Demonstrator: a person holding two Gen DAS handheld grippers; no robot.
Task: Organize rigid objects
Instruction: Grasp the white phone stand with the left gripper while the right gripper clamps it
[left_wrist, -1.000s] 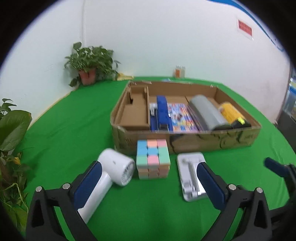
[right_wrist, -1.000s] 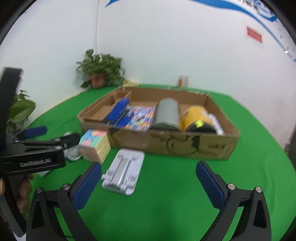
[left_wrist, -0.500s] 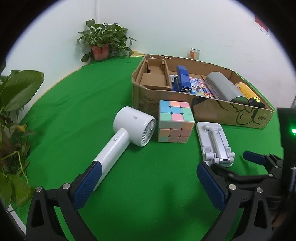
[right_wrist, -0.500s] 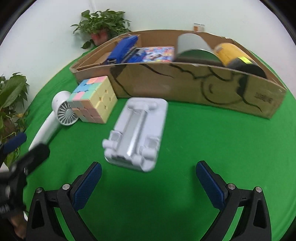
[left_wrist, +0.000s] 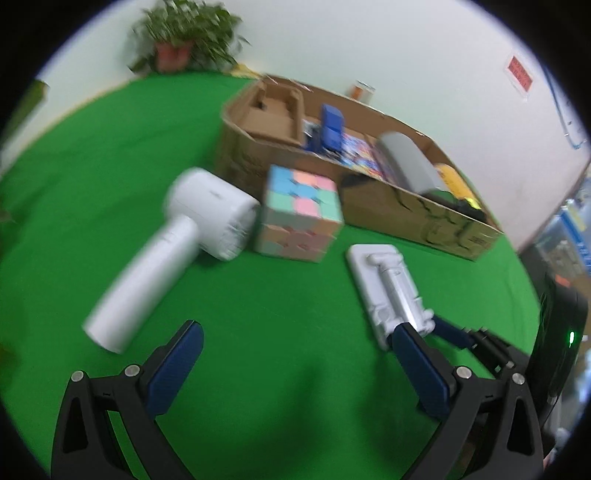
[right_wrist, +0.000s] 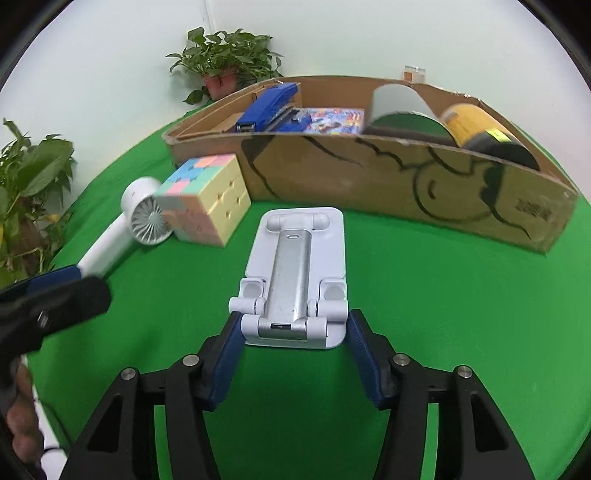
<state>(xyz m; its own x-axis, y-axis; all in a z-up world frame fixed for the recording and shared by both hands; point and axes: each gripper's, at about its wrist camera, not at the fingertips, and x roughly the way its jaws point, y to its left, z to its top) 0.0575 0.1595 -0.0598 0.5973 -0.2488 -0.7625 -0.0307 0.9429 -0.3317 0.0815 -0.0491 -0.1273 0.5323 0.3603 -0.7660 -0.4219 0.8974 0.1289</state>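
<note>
A white and silver folded phone stand (right_wrist: 295, 251) lies flat on the green cloth in front of the cardboard box (right_wrist: 369, 177). My right gripper (right_wrist: 293, 321) is closing, and its blue pads touch the two sides of the stand's near end. A pastel puzzle cube (left_wrist: 299, 218) and a white handheld fan (left_wrist: 177, 251) lie left of the stand (left_wrist: 391, 288). My left gripper (left_wrist: 295, 330) hangs open over bare cloth, close to the fan's handle end, with nothing between its fingers. The left wrist view is blurred.
The box (left_wrist: 406, 210) holds a blue stapler (right_wrist: 269, 107), a colourful booklet (right_wrist: 332, 120), a grey cylinder (right_wrist: 402, 110) and a yellow can (right_wrist: 476, 125). Potted plants (right_wrist: 225, 62) stand at the back and far left. A hand (right_wrist: 18, 424) holds the left gripper (right_wrist: 55, 291).
Both grippers have come down and nearer to the objects. The right gripper's jaws have narrowed from wide open onto the stand's near end. The left gripper has turned and stayed open.
</note>
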